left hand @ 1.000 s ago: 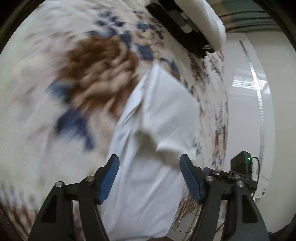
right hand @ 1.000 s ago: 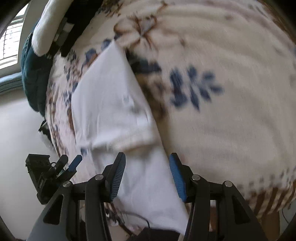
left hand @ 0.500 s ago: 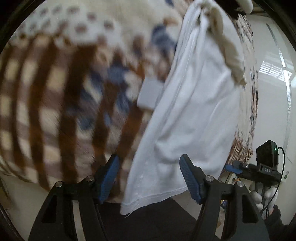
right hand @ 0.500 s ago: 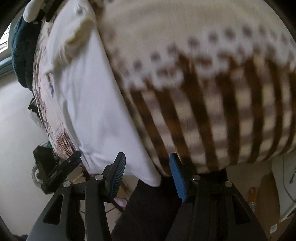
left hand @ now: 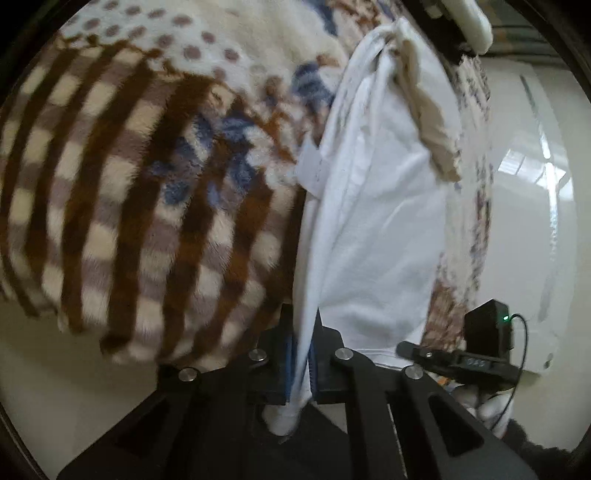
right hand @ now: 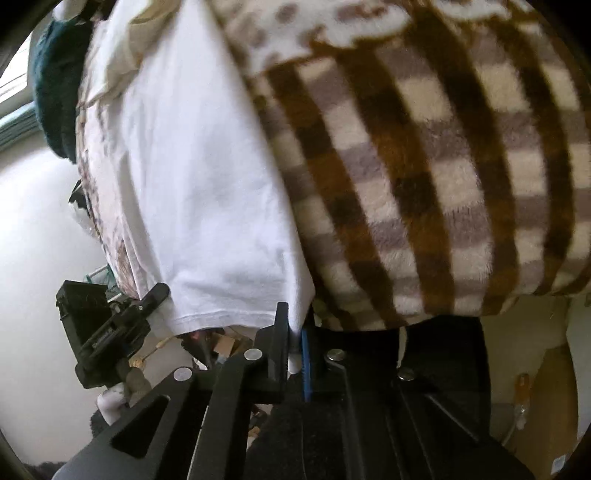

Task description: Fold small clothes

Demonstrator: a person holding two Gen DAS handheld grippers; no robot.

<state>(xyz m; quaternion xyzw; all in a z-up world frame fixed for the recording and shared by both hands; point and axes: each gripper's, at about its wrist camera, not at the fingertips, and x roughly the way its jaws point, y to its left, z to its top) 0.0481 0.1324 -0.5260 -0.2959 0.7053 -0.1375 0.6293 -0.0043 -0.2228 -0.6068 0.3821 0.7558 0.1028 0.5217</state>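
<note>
A white garment (left hand: 373,221) lies on a brown-checked fleece blanket (left hand: 122,206) and hangs over its near edge. My left gripper (left hand: 300,354) is shut on the garment's lower hem corner, with cloth bunched between the blue pads. In the right wrist view the same white garment (right hand: 199,177) drapes over the blanket (right hand: 424,177). My right gripper (right hand: 295,343) is shut on the other hem corner. Each gripper shows in the other's view: the right one (left hand: 461,360) and the left one (right hand: 110,325).
A cream cloth (left hand: 424,107) lies on the garment's far end. A white pillow (left hand: 469,18) and a dark teal cushion (right hand: 55,85) sit at the far end of the bed. White floor (left hand: 528,192) lies beside it.
Both grippers were open over the garment, dropped to the blanket's near edge, and have now closed on the hem corners.
</note>
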